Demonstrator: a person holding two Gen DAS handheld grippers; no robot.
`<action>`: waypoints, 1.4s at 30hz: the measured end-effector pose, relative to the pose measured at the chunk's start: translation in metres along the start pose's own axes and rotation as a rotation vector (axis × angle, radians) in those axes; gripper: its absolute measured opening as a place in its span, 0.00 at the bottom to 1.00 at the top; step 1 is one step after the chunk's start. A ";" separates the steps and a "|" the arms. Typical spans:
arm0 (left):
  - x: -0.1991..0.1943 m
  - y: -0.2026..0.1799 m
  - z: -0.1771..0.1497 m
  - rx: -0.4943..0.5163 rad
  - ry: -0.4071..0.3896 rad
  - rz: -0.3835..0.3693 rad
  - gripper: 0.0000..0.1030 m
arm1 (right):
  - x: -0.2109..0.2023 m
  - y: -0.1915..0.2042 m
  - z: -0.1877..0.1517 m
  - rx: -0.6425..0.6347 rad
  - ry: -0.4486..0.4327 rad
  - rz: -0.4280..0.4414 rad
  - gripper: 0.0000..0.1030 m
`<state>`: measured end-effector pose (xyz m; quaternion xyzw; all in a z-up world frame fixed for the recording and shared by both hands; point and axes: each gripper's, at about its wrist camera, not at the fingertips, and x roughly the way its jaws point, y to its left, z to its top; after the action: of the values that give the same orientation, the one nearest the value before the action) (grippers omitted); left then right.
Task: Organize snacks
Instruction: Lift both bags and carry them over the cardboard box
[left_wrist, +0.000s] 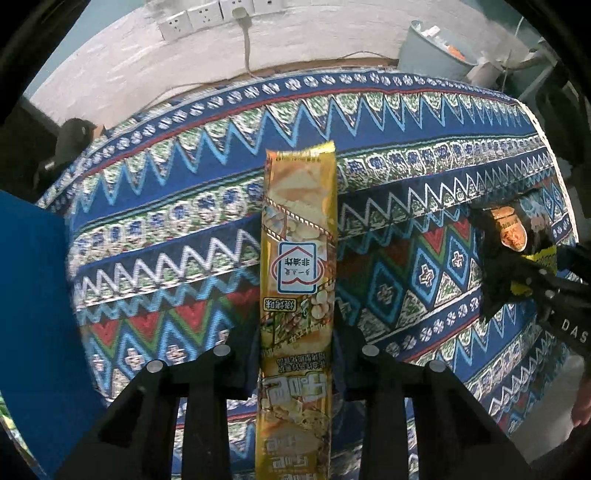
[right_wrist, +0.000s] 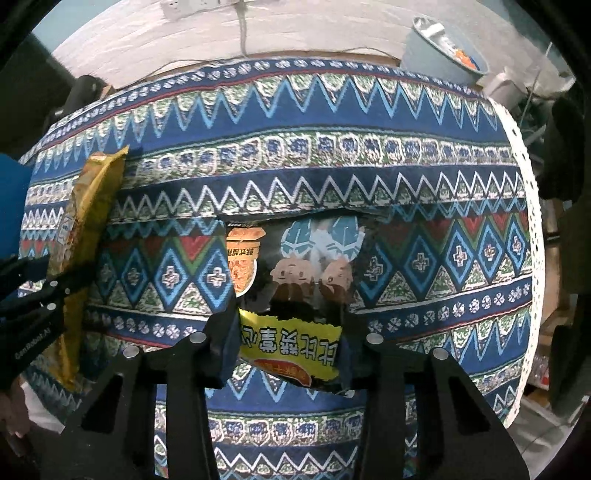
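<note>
snacks are both up off the cloth (left_wrist: 406, 122), i judge so i can carry them to one spot. left claw (left_wrist: 297, 343) is clamped on the gold pack (left_wrist: 299, 229), right claw (right_wrist: 288, 339) is pinched on the black pack (right_wrist: 295, 258). both point straight down, side by side.

Glossy foil-like gold snack packet (left_wrist: 298, 258), shiny black snack bag (right_wrist: 295, 280), seemingly woven tablecloth (left_wrist: 406, 155).
</note>
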<state>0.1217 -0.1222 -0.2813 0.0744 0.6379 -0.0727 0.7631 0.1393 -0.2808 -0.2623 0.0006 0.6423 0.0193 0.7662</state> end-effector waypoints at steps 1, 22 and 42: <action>-0.004 0.003 -0.002 0.004 -0.006 0.002 0.31 | -0.004 0.003 0.000 -0.005 -0.005 0.002 0.40; -0.122 0.064 -0.031 -0.017 -0.159 0.005 0.31 | -0.095 0.060 0.003 -0.157 -0.182 0.039 0.40; -0.193 0.103 -0.063 -0.069 -0.324 0.015 0.31 | -0.169 0.153 0.007 -0.313 -0.345 0.150 0.40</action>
<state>0.0487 -0.0049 -0.1002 0.0403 0.5081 -0.0559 0.8585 0.1122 -0.1330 -0.0908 -0.0672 0.4891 0.1748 0.8519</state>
